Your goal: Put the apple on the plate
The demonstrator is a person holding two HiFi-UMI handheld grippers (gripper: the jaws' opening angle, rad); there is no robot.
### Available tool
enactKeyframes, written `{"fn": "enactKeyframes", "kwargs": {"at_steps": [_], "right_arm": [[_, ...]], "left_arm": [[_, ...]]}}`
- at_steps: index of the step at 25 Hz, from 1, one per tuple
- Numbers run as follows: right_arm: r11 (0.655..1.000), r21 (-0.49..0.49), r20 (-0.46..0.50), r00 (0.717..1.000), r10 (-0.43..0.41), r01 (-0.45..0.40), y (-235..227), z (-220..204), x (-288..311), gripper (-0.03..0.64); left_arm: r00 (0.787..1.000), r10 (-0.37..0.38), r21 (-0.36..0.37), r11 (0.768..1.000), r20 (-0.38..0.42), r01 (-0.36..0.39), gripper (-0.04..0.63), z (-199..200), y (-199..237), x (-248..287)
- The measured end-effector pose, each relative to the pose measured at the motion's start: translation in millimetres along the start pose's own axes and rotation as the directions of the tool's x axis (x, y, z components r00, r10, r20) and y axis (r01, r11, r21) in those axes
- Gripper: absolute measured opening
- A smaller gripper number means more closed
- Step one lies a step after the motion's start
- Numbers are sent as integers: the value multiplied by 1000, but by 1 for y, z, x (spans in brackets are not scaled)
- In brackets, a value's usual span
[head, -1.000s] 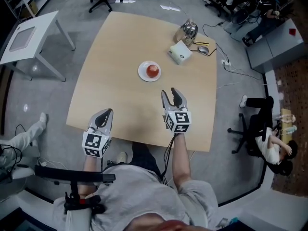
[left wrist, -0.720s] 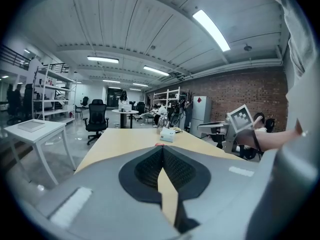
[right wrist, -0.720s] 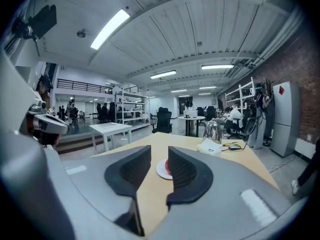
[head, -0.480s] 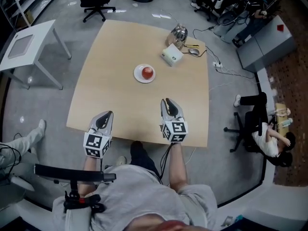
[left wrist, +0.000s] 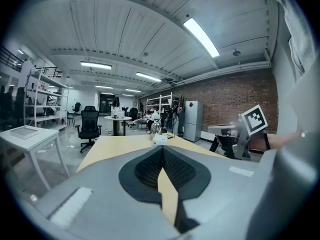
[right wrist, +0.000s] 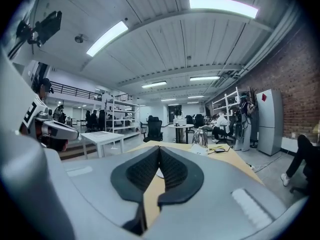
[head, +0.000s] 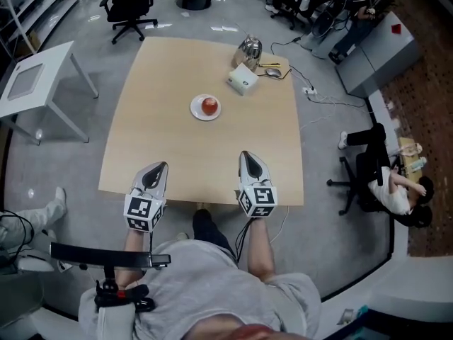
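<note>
**A:** Where is the apple?

**B:** The apple [head: 209, 105] sits on the white plate [head: 196, 112], on the far half of the wooden surface [head: 163, 147]. A white box [head: 242, 80] and a shiny metal kettle [head: 249, 48] stand beyond it, near the far edge.

**A:** And the left hand-held gripper?

**B:** The left hand-held gripper [head: 157, 170] is clenched. Its own view shows the ribbed pads meeting at the tip with nothing between them. It hangs at the near edge of the surface, well apart from the plate.

**A:** The right one?

**B:** The right hand-held gripper [head: 248, 158] has just been closing. Its jaws now meet, empty. It also sits over the near edge, pointing toward the plate but well short of it.

**A:** So neither one touches the apple?

**B:** Neither. Both are back near the person's body.
</note>
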State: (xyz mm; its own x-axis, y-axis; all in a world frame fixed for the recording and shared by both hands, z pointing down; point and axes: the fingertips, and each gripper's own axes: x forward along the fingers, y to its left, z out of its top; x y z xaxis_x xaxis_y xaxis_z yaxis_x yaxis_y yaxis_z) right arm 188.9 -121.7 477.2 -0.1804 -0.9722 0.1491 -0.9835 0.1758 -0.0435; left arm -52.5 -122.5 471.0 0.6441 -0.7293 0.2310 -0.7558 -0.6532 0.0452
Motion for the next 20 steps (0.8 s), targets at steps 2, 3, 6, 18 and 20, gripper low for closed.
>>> {"fn": "enactKeyframes", "kwargs": {"at_steps": [2, 3, 6, 18, 20], "right_arm": [[1000, 5, 9, 1000, -8, 8, 2, 3, -12, 6], [1000, 8, 14, 1000, -13, 13, 3, 5, -17, 6], [999, 15, 26, 999, -33, 33, 3, 7, -28, 6], [996, 53, 31, 997, -67, 66, 14, -7, -70, 6], [996, 59, 28, 997, -70, 68, 17, -11, -75, 6]], "left_arm": [[1000, -10, 8, 1000, 9, 10, 20, 4, -5, -4], [1000, -16, 12, 1000, 15, 15, 20, 6, -7, -6], [999, -31, 24, 999, 28, 30, 20, 11, -11, -7], [995, -75, 53, 996, 65, 71, 20, 23, -22, -5], [995, -80, 54, 996, 64, 77, 20, 22, -23, -5]]}}
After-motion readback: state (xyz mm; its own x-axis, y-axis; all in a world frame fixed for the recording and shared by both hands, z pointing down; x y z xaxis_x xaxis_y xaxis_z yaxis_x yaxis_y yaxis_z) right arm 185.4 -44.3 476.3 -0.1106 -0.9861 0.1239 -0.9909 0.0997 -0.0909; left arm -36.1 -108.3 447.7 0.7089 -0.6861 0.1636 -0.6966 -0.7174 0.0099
